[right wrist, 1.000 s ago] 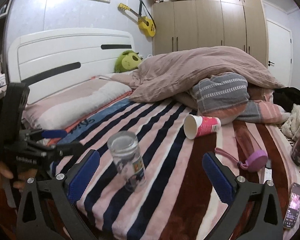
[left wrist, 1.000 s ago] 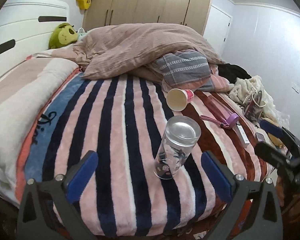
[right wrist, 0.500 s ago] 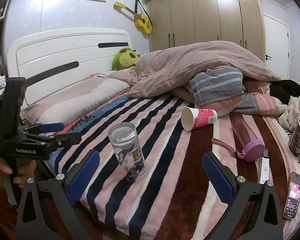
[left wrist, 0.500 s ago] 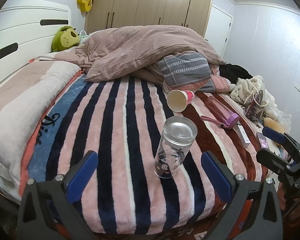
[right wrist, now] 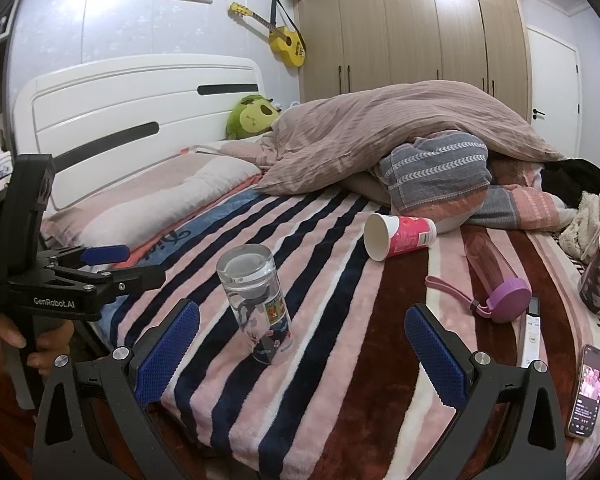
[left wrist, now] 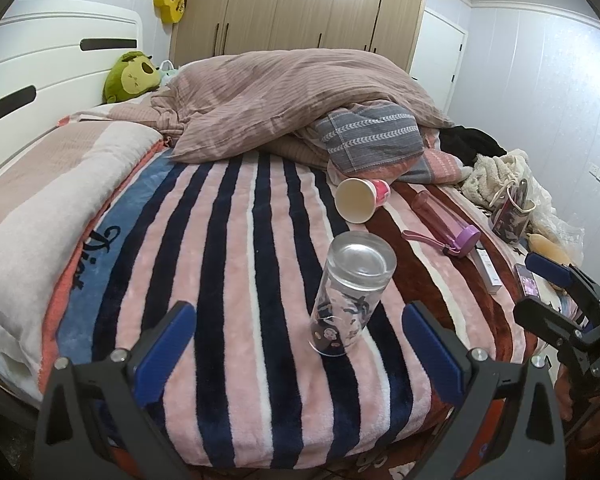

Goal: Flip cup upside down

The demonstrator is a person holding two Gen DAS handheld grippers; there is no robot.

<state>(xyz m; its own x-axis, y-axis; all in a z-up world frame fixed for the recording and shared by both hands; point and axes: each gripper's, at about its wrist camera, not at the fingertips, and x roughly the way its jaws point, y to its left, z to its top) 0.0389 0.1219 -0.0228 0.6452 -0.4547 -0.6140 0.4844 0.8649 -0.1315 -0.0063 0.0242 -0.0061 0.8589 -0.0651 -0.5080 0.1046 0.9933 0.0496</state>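
A clear glass cup [left wrist: 350, 296] with cartoon prints stands with its thick base up and its mouth down on the striped blanket [left wrist: 228, 264], leaning a little. It also shows in the right wrist view [right wrist: 258, 300]. My left gripper [left wrist: 300, 354] is open and empty, just short of the cup; it shows from the side in the right wrist view [right wrist: 100, 268]. My right gripper [right wrist: 300, 354] is open and empty, near the bed's front edge; it shows at the right edge of the left wrist view [left wrist: 548, 292].
A pink paper cup [right wrist: 398, 236] lies on its side behind the glass. A pink bottle with a purple lid [right wrist: 496, 276], a white remote [right wrist: 530, 334] and a phone [right wrist: 588, 390] lie to the right. A heaped quilt [right wrist: 380, 136] fills the back.
Both grippers have drawn back from the bed and risen a little, so the glass cup looks smaller and farther away. The cup has not moved. Both stay open.
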